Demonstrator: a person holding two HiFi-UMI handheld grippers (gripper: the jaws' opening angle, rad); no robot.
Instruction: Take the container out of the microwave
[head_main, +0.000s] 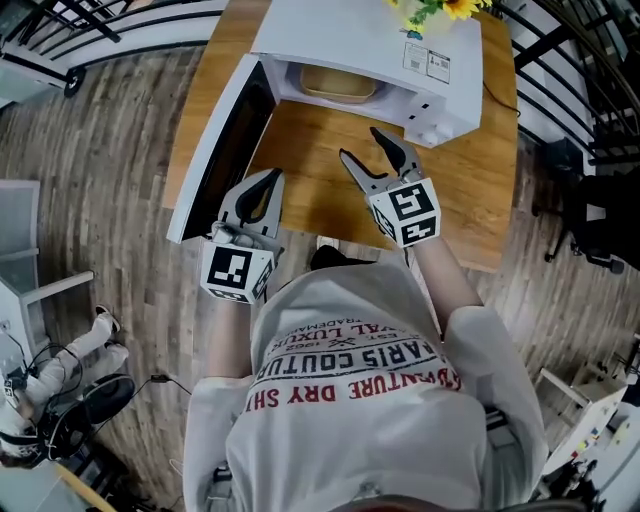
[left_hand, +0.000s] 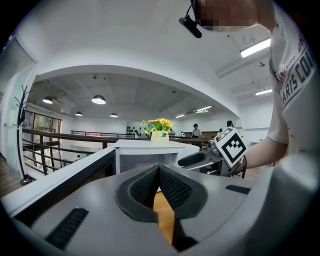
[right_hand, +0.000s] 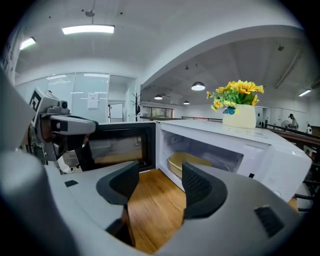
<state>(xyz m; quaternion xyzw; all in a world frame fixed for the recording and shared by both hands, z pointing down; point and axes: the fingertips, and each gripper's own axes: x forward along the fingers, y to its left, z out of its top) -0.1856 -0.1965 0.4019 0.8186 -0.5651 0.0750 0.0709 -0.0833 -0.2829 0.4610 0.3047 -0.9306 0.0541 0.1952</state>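
Note:
A white microwave (head_main: 420, 50) stands on the wooden table (head_main: 310, 150) with its door (head_main: 215, 140) swung wide open to the left. Inside lies a shallow yellow container (head_main: 338, 85), also seen as the yellow container (right_hand: 187, 164) in the right gripper view. My right gripper (head_main: 362, 152) is open and empty over the table, a short way in front of the cavity. My left gripper (head_main: 272, 180) is shut with nothing in it, beside the open door. The right gripper (right_hand: 160, 186) points at the cavity; the left gripper (left_hand: 159, 176) shows its tips touching.
A vase of yellow flowers (head_main: 440, 10) stands on top of the microwave. The control panel (head_main: 428, 125) is at the microwave's right end. Black railings (head_main: 80, 25) run behind the table, and wooden floor (head_main: 90, 170) surrounds it.

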